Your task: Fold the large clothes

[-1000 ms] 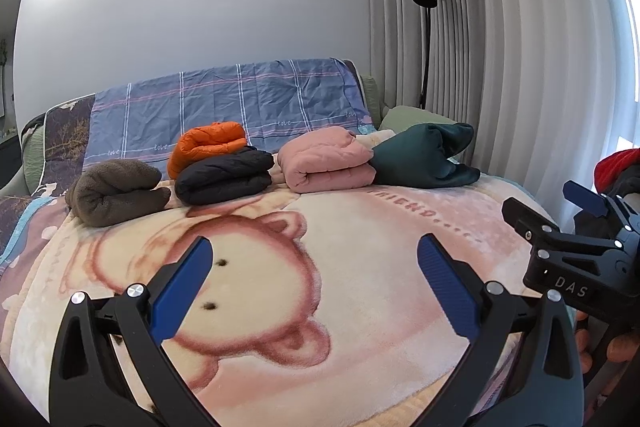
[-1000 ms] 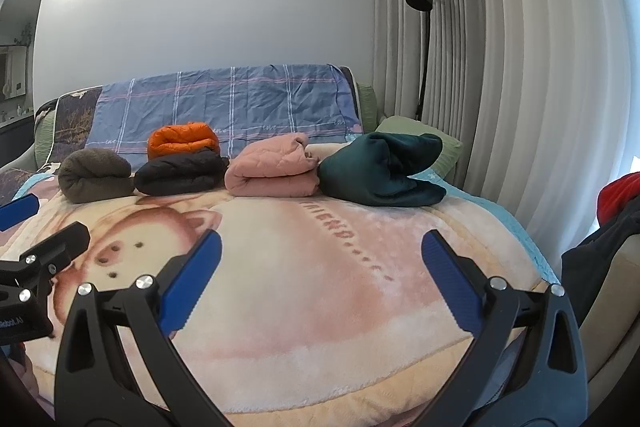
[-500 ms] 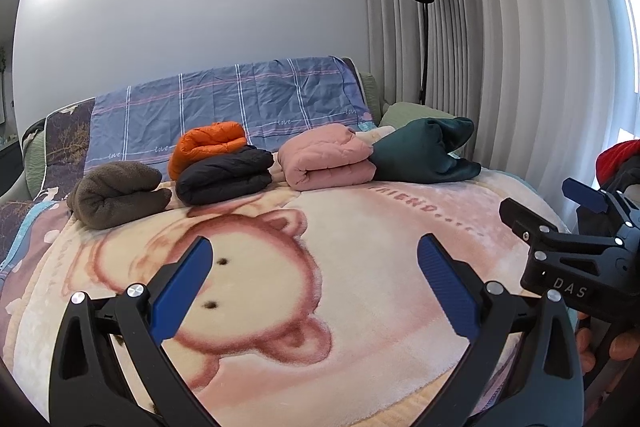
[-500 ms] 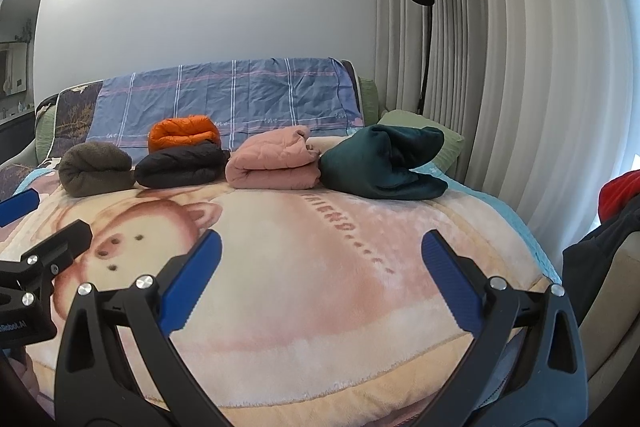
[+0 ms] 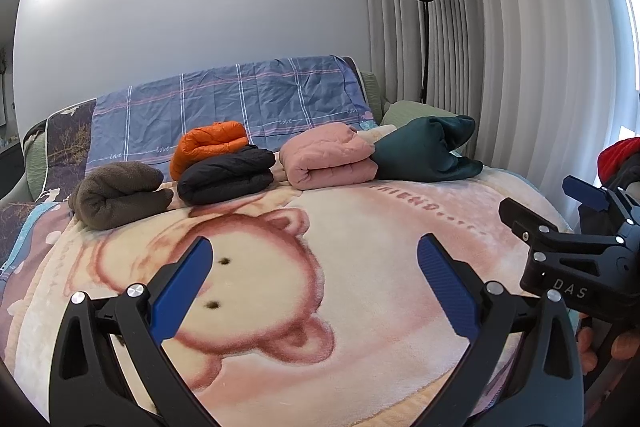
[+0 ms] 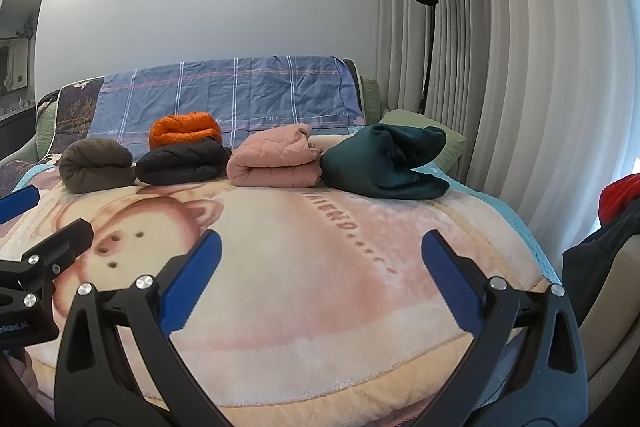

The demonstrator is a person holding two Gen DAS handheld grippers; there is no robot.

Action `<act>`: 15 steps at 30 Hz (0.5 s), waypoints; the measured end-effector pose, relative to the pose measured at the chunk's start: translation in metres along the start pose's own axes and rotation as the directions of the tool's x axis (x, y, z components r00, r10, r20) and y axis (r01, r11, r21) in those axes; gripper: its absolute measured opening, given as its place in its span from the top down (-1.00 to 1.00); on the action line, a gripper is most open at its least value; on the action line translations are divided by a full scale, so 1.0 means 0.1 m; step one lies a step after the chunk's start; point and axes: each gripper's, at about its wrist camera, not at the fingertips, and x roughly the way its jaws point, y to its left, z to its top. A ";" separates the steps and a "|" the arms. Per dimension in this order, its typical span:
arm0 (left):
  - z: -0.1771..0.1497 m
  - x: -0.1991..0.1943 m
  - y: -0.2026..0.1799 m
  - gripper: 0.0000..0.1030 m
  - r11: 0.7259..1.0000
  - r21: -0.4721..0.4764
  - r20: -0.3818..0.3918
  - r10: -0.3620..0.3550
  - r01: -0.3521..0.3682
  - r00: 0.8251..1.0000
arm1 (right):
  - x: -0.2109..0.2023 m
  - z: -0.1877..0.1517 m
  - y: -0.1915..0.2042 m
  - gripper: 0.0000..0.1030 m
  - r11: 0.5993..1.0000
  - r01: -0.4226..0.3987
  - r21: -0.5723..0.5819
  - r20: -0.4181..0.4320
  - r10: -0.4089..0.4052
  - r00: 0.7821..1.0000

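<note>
Since the earlier frames, neither gripper has shifted appreciably; the views have only drifted slightly, and the folded items lie as before.

Left gripper (image 5: 312,285): jaws spread wide, holding nothing, hovering above the pink plush bear-print blanket (image 5: 360,227) that covers the bed. Right gripper (image 6: 322,277): likewise spread wide and empty, positioned just beside the left one at the near edge of the bed.

Task items: five folded garments are ranged in a row along the far side of the bed, against the blue plaid sheet (image 5: 240,99) draped over the headboard. From left to right: rolled brown fleece garment (image 5: 120,193); folded black padded jacket (image 5: 226,177) with the folded orange puffer jacket (image 5: 208,143) behind and partly on it; folded pink quilted garment (image 5: 326,163); folded dark green garment (image 5: 420,153), touching the pink one.

Placement rationale: finished bundles appear to be parked at the far side to keep the near blanket area free as a folding zone.

A heap of dark and red clothing (image 6: 612,215) lies on a seat to the right, well apart from the row; this is probably the supply of unfolded items, so the next step is likely to fetch one
</note>
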 end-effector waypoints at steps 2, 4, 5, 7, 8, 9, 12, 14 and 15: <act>0.00 0.00 0.00 -0.97 1.000 0.001 0.001 -0.001 0.001 1.000 | 0.00 0.00 0.00 -0.96 1.000 0.000 0.000 0.000 0.000 1.000; 0.00 0.00 0.00 -0.97 1.000 0.001 0.000 0.000 0.000 1.000 | 0.00 0.00 0.00 -0.96 1.000 0.000 0.000 0.001 0.000 1.000; 0.00 0.00 0.00 -0.97 1.000 0.001 -0.001 0.001 -0.001 1.000 | 0.00 0.00 0.00 -0.96 1.000 0.000 -0.001 0.001 0.000 1.000; 0.00 0.00 0.00 -0.97 1.000 0.000 0.000 0.000 0.000 1.000 | 0.00 0.00 0.00 -0.96 1.000 0.000 -0.001 0.000 0.000 1.000; 0.00 0.00 0.00 -0.97 1.000 0.000 0.000 -0.001 0.001 1.000 | 0.00 0.00 0.00 -0.96 1.000 0.000 -0.001 -0.001 0.000 1.000; 0.00 0.00 0.00 -0.97 1.000 0.001 0.000 0.000 0.000 1.000 | 0.01 0.01 0.00 -0.96 1.000 0.000 -0.001 -0.002 0.000 1.000; 0.00 0.00 0.00 -0.97 1.000 0.003 -0.001 0.001 -0.001 1.000 | 0.02 0.01 -0.01 -0.96 1.000 0.000 -0.001 -0.004 0.000 1.000; -0.01 0.00 0.00 -0.97 1.000 0.005 -0.001 0.000 0.000 1.000 | 0.02 0.01 -0.01 -0.96 1.000 0.000 -0.001 -0.003 0.000 1.000; -0.01 0.00 0.00 -0.97 1.000 0.006 -0.002 0.001 -0.001 1.000 | 0.02 0.01 -0.01 -0.96 1.000 0.000 -0.002 -0.004 0.000 1.000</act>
